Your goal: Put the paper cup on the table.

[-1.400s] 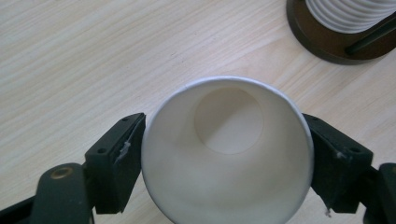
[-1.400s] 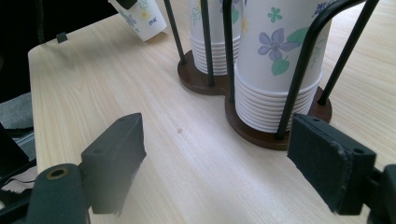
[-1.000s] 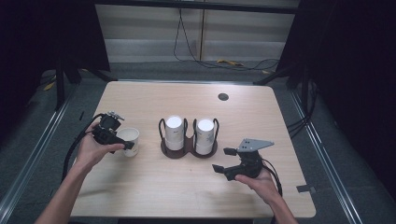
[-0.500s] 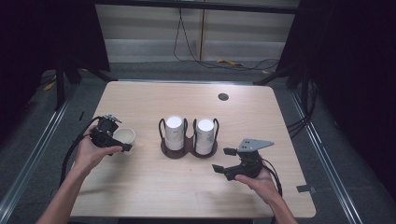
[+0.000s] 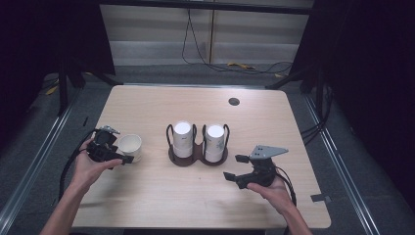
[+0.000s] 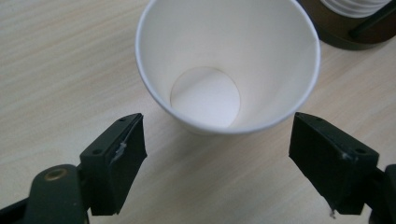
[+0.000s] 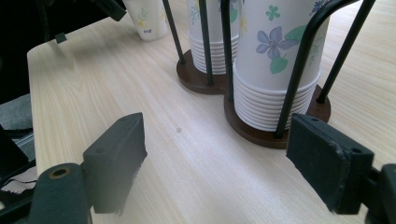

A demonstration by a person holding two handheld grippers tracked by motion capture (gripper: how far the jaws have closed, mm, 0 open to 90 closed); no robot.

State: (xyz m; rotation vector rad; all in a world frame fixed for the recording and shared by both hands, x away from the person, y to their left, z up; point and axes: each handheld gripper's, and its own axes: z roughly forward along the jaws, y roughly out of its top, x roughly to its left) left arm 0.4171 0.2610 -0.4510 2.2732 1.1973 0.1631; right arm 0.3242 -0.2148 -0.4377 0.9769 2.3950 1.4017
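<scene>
The cup [image 6: 227, 65] stands upright near the tabletop's left edge, just ahead of the spread left claw [image 6: 229, 163] — not gripped. Closing off-centre could crush its thin rim or tip it. The right claw [image 7: 233, 163] is spread too, idle.

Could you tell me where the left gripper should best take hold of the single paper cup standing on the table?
Probably the upper wall just under the rim of the paper cup, coming from the person's side. It stands upright and open-topped, and the left gripper already faces it, its fingers open wider than the cup and apart from it.
</scene>
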